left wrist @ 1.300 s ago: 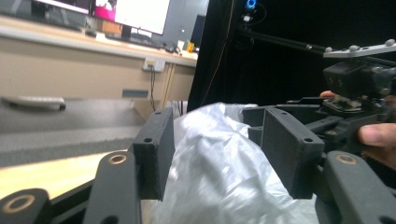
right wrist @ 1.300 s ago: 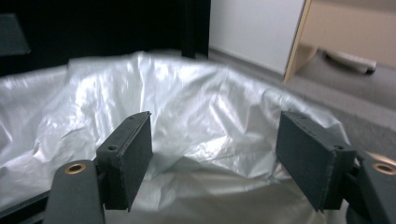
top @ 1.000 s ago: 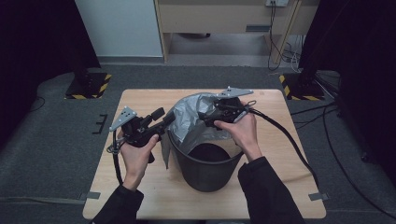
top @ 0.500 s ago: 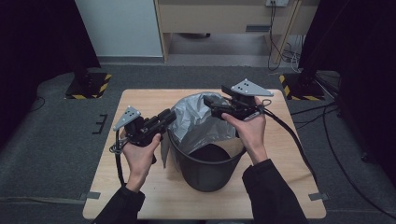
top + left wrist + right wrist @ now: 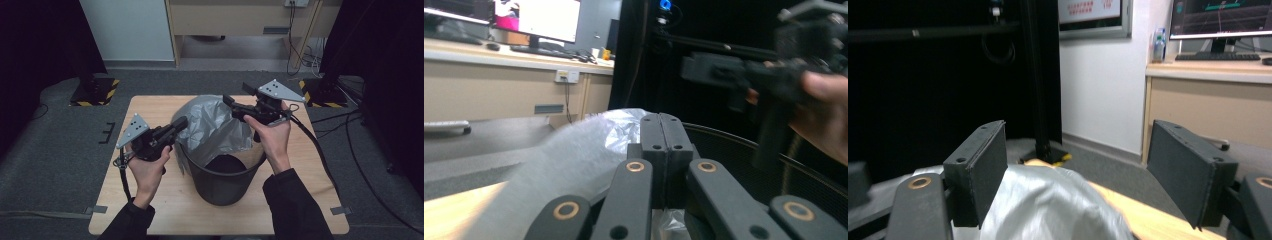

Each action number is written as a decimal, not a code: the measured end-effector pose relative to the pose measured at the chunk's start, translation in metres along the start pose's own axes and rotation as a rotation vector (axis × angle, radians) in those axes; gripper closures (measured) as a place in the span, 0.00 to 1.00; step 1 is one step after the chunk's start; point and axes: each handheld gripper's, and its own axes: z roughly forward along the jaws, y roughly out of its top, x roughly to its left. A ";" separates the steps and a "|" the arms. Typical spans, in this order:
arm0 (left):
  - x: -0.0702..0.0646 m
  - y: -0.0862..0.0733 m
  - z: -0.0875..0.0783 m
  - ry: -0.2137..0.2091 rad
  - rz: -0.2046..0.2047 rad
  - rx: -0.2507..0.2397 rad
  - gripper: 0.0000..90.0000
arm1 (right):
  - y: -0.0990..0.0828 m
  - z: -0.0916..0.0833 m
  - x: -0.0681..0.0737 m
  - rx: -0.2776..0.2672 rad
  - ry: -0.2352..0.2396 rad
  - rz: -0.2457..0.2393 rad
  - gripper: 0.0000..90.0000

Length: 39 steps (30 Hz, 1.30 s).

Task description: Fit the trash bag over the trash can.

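Behind the clenched left tongs (image 5: 665, 150), seemingly pinching the grey liner (image 5: 212, 130), the bin (image 5: 225, 180) hides; right tongs (image 5: 1088, 175) released.

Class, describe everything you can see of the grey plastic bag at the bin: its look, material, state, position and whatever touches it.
The grey bag looks like thin, crinkled, slightly shiny plastic film. It stands bunched up out of the round black bin on the wooden table, its lower part inside the bin and its bulk billowing above the far rim. The left gripper, its jaws just closed, meets the bag's left edge; whether film is pinched between them is not plain. The right gripper stands open over the bag's top right.
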 end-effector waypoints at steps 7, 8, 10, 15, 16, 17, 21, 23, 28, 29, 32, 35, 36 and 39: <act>-0.022 -0.006 0.008 -0.075 0.054 0.061 1.00 | 0.009 0.001 0.005 -0.013 0.030 -0.008 0.27; -0.023 -0.008 0.009 -0.080 0.053 0.068 1.00 | 0.009 0.003 0.008 -0.004 0.038 -0.016 0.27; -0.024 -0.011 0.011 -0.088 0.057 0.088 1.00 | 0.006 0.009 0.011 0.016 0.071 0.004 0.28; -0.023 -0.015 0.013 -0.094 0.050 0.107 1.00 | -0.015 0.027 0.015 0.176 0.111 -0.021 0.27; -0.022 -0.015 0.013 -0.098 0.043 0.111 0.99 | -0.020 0.030 0.016 0.214 0.107 -0.040 0.27; -0.022 -0.015 0.013 -0.100 0.042 0.114 0.98 | -0.027 0.034 0.016 0.275 0.107 -0.051 0.27; -0.018 -0.010 0.009 -0.079 0.001 0.062 0.78 | -0.035 0.038 0.014 0.357 0.096 -0.039 0.27; -0.014 -0.006 0.004 -0.035 -0.005 0.020 0.63 | -0.038 0.039 0.013 0.398 0.082 -0.050 0.27; 0.004 -0.005 -0.005 0.077 -0.068 0.013 0.55 | -0.041 0.039 0.013 0.428 0.078 -0.047 0.27; 0.007 -0.007 -0.005 0.088 -0.077 0.022 0.53 | -0.041 0.039 0.013 0.429 0.078 -0.046 0.27; 0.015 -0.013 -0.002 0.098 -0.119 0.050 0.53 | -0.040 0.039 0.013 0.424 0.078 -0.047 0.27; 0.019 -0.018 0.003 0.098 -0.146 0.066 0.56 | -0.037 0.036 0.012 0.382 0.067 -0.050 0.27; 0.019 -0.020 0.004 0.096 -0.150 0.073 0.57 | -0.035 0.035 0.012 0.357 0.060 -0.052 0.27; 0.019 -0.022 0.006 0.093 -0.163 0.083 0.63 | -0.031 0.032 0.011 0.291 0.038 -0.050 0.26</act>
